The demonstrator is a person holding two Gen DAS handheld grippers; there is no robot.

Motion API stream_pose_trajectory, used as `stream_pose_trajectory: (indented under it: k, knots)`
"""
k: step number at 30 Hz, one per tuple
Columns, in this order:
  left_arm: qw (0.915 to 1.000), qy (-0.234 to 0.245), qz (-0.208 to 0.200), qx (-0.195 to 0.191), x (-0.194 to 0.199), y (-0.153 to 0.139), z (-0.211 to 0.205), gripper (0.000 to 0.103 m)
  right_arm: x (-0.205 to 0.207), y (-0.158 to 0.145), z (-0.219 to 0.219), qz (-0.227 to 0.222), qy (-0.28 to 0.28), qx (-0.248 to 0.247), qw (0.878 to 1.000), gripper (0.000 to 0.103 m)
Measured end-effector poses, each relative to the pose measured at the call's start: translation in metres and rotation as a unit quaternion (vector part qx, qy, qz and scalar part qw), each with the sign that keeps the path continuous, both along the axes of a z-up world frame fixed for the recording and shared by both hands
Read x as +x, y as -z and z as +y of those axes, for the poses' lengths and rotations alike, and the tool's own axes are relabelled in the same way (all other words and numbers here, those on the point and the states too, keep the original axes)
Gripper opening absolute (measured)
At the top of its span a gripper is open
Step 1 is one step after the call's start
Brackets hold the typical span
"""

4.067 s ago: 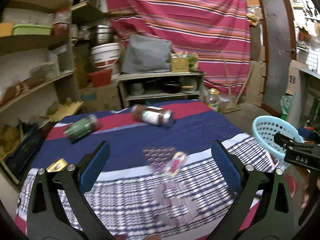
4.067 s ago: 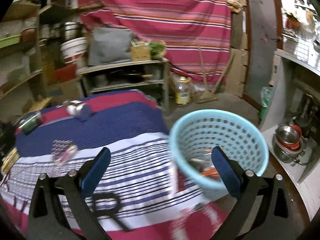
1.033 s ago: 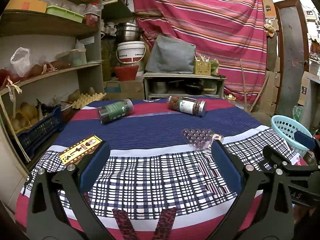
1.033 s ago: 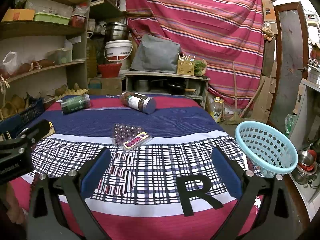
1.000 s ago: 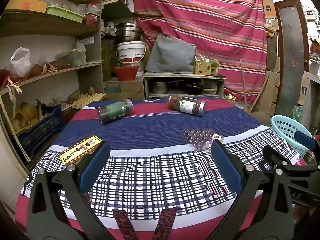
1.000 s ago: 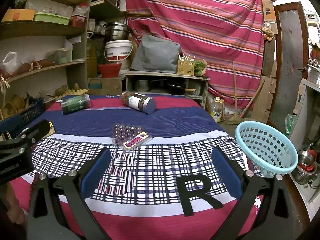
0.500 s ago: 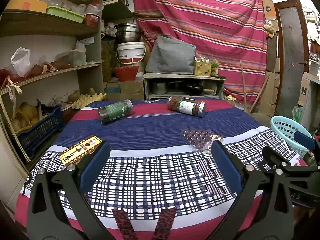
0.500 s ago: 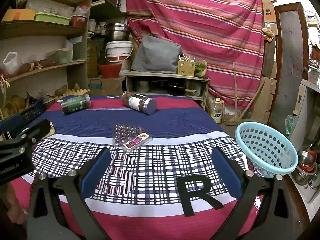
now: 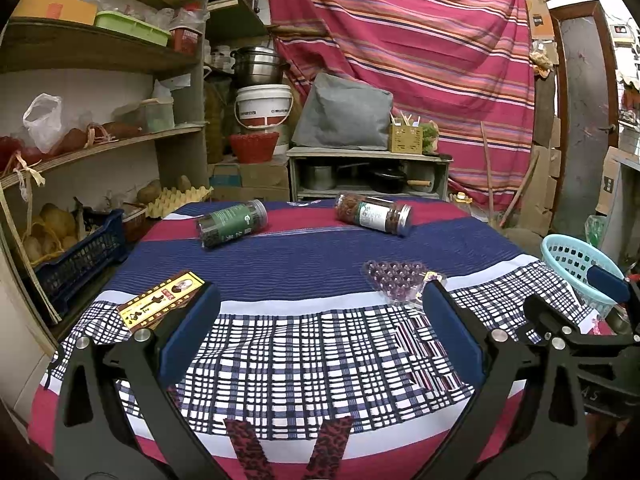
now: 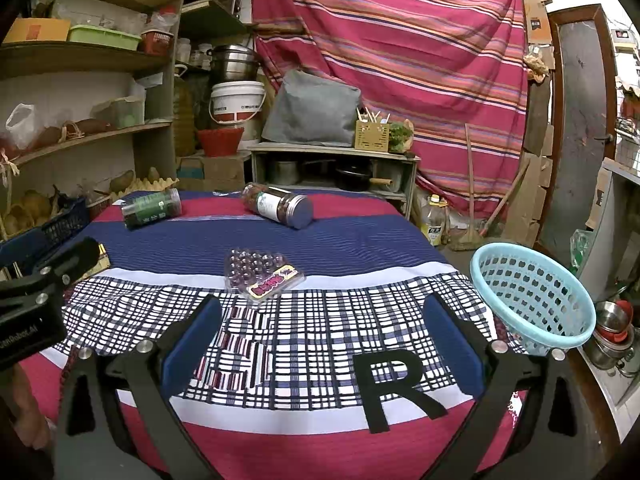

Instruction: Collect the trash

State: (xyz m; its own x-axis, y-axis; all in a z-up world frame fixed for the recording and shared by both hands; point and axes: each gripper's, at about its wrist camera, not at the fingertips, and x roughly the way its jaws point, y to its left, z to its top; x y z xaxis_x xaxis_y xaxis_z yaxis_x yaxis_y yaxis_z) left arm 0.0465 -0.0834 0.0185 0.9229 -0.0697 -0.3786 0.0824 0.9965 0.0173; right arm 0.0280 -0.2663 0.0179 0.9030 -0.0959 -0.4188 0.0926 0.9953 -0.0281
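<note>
Two grippers hang over the near edge of the table (image 9: 304, 264), one per hand: the left gripper (image 9: 320, 332) and the right gripper (image 10: 318, 334), each with its jaws spread wide and nothing between the blue pads. The table wears a woven cloth (image 10: 320, 240) in bands of red, navy and a black-and-white check, with a black letter R (image 10: 396, 384) stuck at the lower centre of the right wrist view. I count four loose things on it. Two are clear cylindrical jars lying on their sides toward the far edge: a green-label jar (image 9: 231, 223) at the upper left and a white-label jar (image 9: 374, 214) with a silvery screw lid right of it, well apart from each other. The third is a clear plastic blister tray (image 10: 260, 272), bumpy with rows of round domes and carrying a pink-lettered label at its near corner; it lies in the middle of the frame in the right wrist view, just ahead of the right gripper. The fourth is a flat yellow card packet (image 9: 162, 304) at the left of the left wrist view, partly hidden by that gripper's left finger. One pale blue plastic basket (image 10: 532, 292), round and pierced with a grid of holes, tilts at the table's right edge. Two leopard-print strips (image 9: 288, 448) show at the bottom of the left wrist view.
</note>
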Motion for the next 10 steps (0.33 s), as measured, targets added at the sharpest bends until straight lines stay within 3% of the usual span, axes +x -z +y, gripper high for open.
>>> stream_pose_trajectory:
  k: [10]
  knots:
    - [1.0,0.003,0.0,-0.001,-0.0019,-0.0007,-0.0013,0.098,0.0001,0.0003,0.0007,0.0,0.001,0.0,1.0,0.098]
